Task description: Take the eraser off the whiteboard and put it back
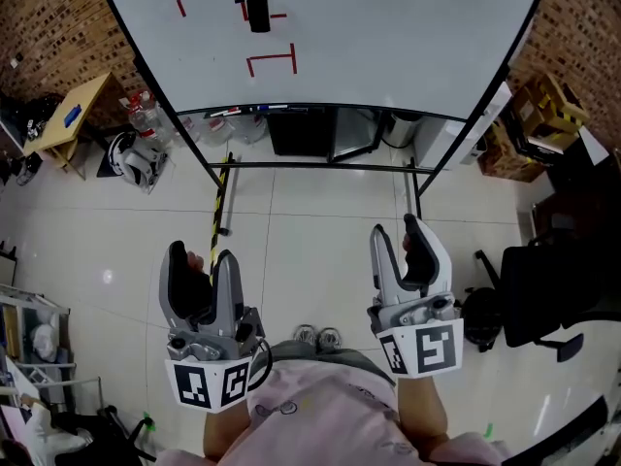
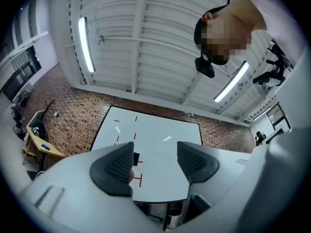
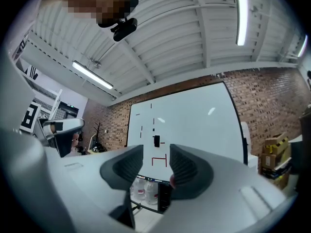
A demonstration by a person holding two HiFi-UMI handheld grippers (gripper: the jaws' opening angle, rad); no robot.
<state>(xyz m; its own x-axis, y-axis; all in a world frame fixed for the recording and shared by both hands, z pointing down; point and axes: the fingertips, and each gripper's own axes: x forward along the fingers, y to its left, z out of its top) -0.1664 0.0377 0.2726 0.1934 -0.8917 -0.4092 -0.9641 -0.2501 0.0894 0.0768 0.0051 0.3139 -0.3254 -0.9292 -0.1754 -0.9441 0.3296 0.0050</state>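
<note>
The black eraser point(image 1: 258, 15) sits on the upright whiteboard point(image 1: 388, 37) among red marks, well apart from both grippers, which are held low over the tiled floor point(image 1: 320, 221). The left gripper point(image 1: 202, 260) has its jaws spread wide with nothing between them. The right gripper point(image 1: 396, 233) has its jaws parted by a narrower gap, likewise empty.

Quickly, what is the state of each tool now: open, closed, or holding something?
Left tool: open, holding nothing.
Right tool: open, holding nothing; the eraser is on the whiteboard.
</note>
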